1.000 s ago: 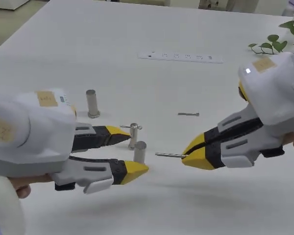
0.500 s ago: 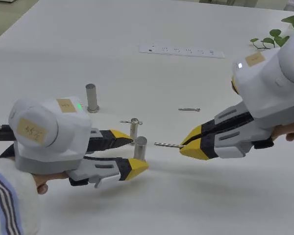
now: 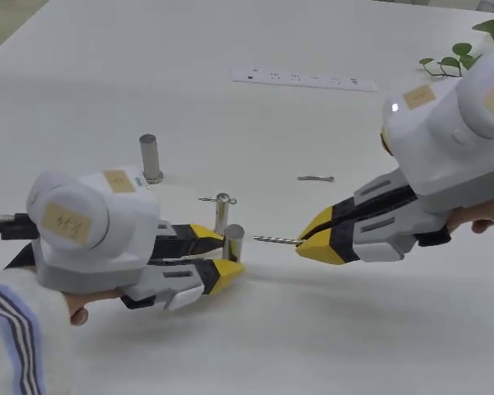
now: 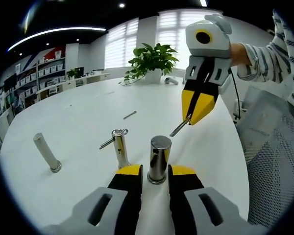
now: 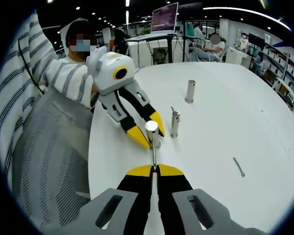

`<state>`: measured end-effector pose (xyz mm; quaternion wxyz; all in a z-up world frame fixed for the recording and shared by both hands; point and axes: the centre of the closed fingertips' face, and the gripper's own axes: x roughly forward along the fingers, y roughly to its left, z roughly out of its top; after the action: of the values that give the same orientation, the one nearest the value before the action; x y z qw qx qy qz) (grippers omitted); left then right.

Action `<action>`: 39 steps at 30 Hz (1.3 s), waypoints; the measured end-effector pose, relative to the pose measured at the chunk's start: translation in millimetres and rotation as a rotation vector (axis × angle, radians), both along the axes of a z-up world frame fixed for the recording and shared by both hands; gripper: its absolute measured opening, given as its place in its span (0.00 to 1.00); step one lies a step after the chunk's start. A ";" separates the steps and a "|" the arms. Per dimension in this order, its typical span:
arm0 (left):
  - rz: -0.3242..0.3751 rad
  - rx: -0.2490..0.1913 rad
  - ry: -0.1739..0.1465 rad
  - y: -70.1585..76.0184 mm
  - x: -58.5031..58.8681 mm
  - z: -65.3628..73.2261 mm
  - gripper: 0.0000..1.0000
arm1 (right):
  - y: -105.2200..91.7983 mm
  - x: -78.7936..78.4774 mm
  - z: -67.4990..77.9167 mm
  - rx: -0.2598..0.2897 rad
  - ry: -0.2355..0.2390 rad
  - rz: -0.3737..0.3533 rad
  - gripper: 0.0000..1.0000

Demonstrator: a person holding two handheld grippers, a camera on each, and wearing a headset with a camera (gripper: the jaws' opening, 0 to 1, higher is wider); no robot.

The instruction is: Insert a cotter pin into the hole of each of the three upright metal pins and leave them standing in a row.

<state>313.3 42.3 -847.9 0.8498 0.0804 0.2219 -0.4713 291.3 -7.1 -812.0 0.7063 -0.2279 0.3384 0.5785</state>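
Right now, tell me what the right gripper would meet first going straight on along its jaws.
The cotter pin held in the right gripper leads; its tip would likely meet the nearest metal pin near its top, between the jaws of the left gripper. Alignment with the hole is unclear.

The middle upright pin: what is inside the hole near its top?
A cotter pin goes through the middle upright pin and sticks out on both sides. The hole itself is covered.
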 end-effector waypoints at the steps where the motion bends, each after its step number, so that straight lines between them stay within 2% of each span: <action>1: -0.001 -0.001 0.000 -0.3 0.1 0.2 0.17 | 0.7 0.0 0.1 0.000 0.000 0.001 0.04; 4: -0.014 0.007 0.006 -1.4 -1.7 -1.5 0.13 | 2.9 0.3 0.7 0.003 0.000 0.004 0.04; 6: -0.016 0.021 0.002 -1.2 -2.0 -2.7 0.12 | 3.6 0.6 0.8 0.001 -0.005 0.009 0.04; 11: -0.015 0.021 0.014 -0.2 -1.6 -2.9 0.12 | 7.0 1.4 1.2 0.003 -0.006 0.019 0.04; 13: -0.029 0.035 -0.004 -0.1 -1.6 -3.1 0.12 | 8.3 1.4 1.7 0.003 -0.015 0.028 0.04; 19: -0.049 0.054 -0.025 0.2 -1.9 -3.9 0.11 | 11.5 3.7 1.5 0.004 -0.039 0.038 0.04; 22: -0.055 0.052 -0.023 0.7 -2.1 -4.2 0.11 | 12.1 6.1 0.8 0.002 -0.057 0.037 0.04; 27: -0.054 0.049 -0.020 1.3 -1.9 -4.5 0.11 | 13.6 2.3 -0.5 0.010 -0.059 0.061 0.04; 31: -0.060 0.051 -0.020 1.1 -2.0 -4.6 0.11 | 15.1 3.2 -1.9 0.017 -0.062 0.065 0.04; 34: -0.063 0.053 -0.020 1.2 -2.1 -4.8 0.11 | 15.1 5.4 -4.0 0.007 -0.082 0.077 0.04; 37: -0.064 0.053 -0.021 1.3 -2.1 -5.1 0.11 | 14.4 4.9 -5.9 0.010 -0.077 0.083 0.04; 39: -0.054 0.041 -0.005 1.3 -2.2 -5.2 0.11 | 14.2 4.4 -7.1 0.010 -0.079 0.087 0.04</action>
<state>311.1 43.7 -853.0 0.8356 0.1049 0.2271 -0.4891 295.7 7.1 -819.1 0.6944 -0.2617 0.2971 0.6009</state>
